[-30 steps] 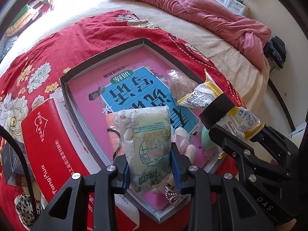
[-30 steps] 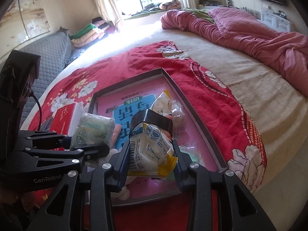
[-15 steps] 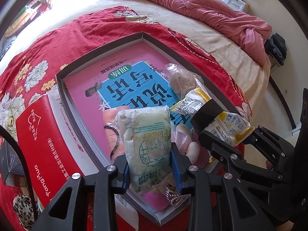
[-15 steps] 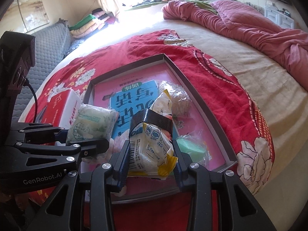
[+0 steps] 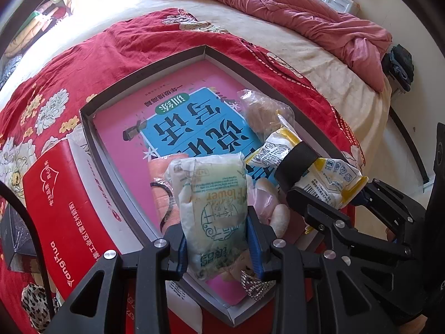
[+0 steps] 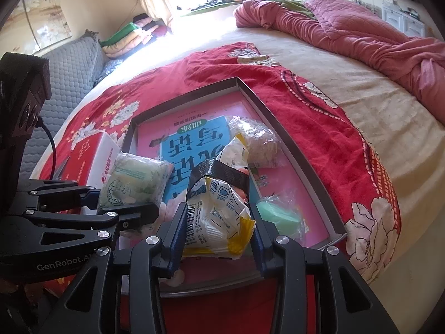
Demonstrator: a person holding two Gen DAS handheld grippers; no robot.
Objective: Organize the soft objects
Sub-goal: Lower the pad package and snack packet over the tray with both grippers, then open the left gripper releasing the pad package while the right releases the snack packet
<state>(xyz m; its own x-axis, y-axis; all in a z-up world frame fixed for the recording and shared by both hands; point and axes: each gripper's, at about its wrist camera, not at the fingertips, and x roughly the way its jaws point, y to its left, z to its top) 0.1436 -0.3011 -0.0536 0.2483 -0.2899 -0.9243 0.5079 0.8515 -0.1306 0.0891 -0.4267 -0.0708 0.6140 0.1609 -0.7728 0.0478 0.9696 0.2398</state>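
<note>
Blanket [image 5: 116, 55]: red, with flowers, spread on the bed.
Quilt [image 6: 361, 36]: pink, crumpled at the far side.
Tissue box [image 5: 55, 208]: red, just beside the tray.
Sofa [image 6: 69, 64]: grey, by the wall.

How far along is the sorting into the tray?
Done: a clear crinkly bag and a green packet lie in the tray. In hand: left claw grips a pale green pack; right claw grips a yellow-white packet. Left: setting both down.
</note>
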